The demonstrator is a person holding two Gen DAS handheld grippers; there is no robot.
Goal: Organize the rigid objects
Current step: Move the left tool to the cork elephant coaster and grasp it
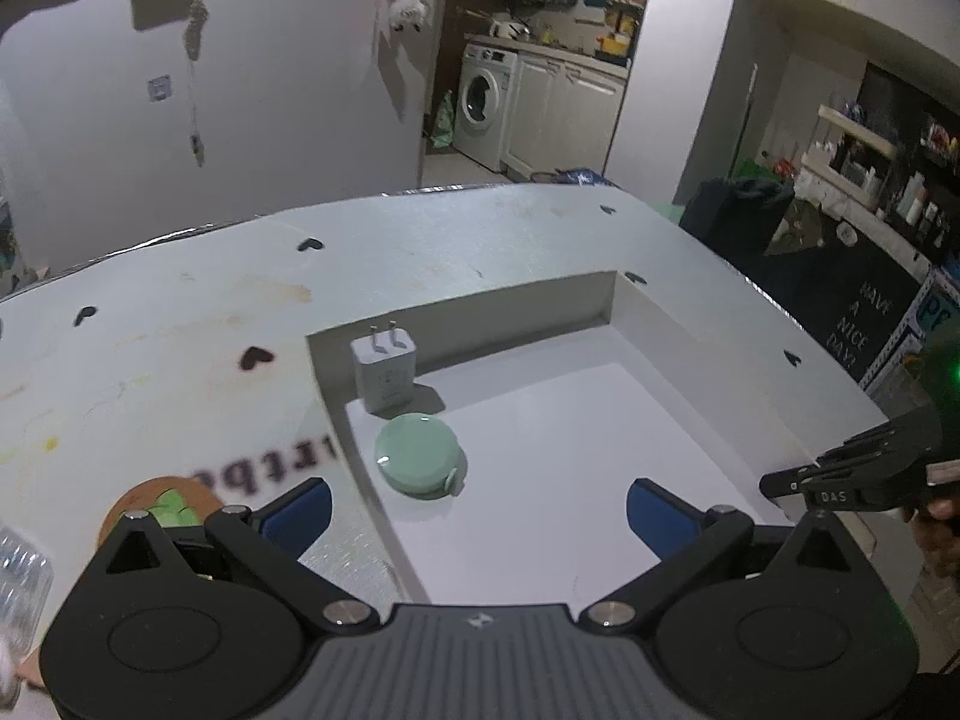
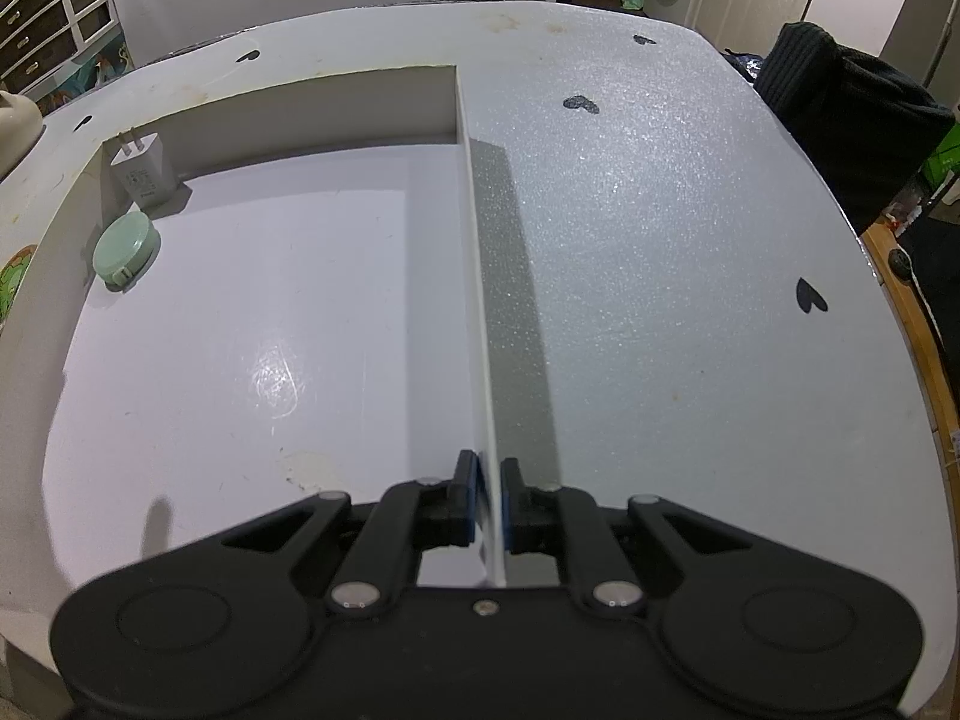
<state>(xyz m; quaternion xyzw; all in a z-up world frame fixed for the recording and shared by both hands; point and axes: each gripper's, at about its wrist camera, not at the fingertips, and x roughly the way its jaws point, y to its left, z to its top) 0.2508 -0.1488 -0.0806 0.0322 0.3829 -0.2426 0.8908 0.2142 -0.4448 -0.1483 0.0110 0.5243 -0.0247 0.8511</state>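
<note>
A white shallow box [image 1: 600,414] lies on the table; it also shows in the right wrist view [image 2: 270,312]. In its far left corner stands a white plug charger [image 1: 384,375], prongs up, with a round mint-green case [image 1: 419,459] lying flat just in front of it. Both show in the right wrist view, the charger [image 2: 144,171] and the case [image 2: 125,249]. My left gripper [image 1: 477,510] is open and empty, just short of the green case. My right gripper [image 2: 487,501] is shut on the box's right wall [image 2: 477,276]; it also appears at the right edge of the left wrist view [image 1: 780,483].
The table [image 2: 660,228] is pale with black heart marks. A round brown and green coaster [image 1: 159,504] and a clear plastic bottle [image 1: 21,576] lie at the left. A dark cloth-covered object [image 2: 840,102] stands past the table's right edge.
</note>
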